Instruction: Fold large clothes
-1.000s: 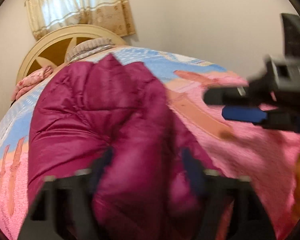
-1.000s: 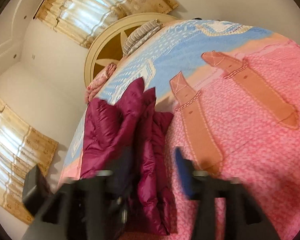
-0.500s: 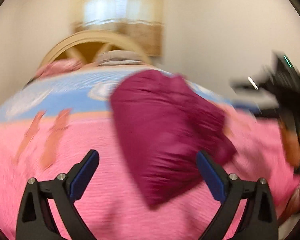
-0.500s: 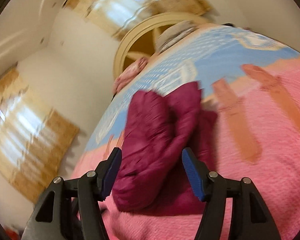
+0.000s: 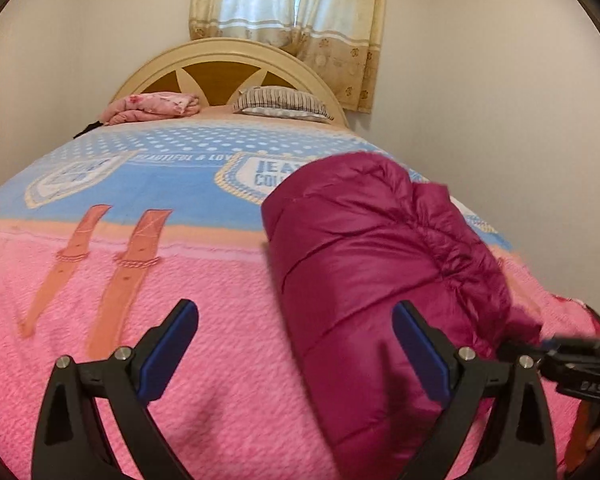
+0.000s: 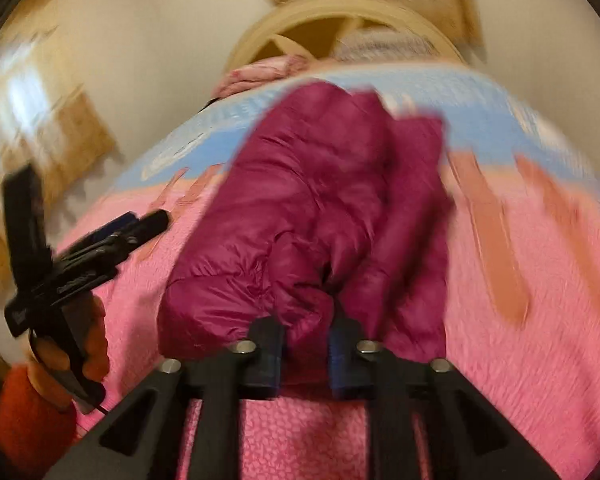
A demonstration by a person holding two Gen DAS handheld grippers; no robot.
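The puffy red jacket (image 5: 372, 280) lies bunched up on the pink and blue blanket (image 5: 180, 280) on the bed. The left view shows the left gripper (image 5: 296, 354) spread wide, holding nothing, with the jacket off to one side. The right view is blurry, yet it shows something else: the right gripper (image 6: 306, 354) pinches the jacket's near edge between its two fingers.

On the bedspread (image 5: 172, 160), "BEAUTIFUL & LOV" is printed, and a badge (image 5: 256, 178) beside it reads "JEA" over "COL", partly hidden.
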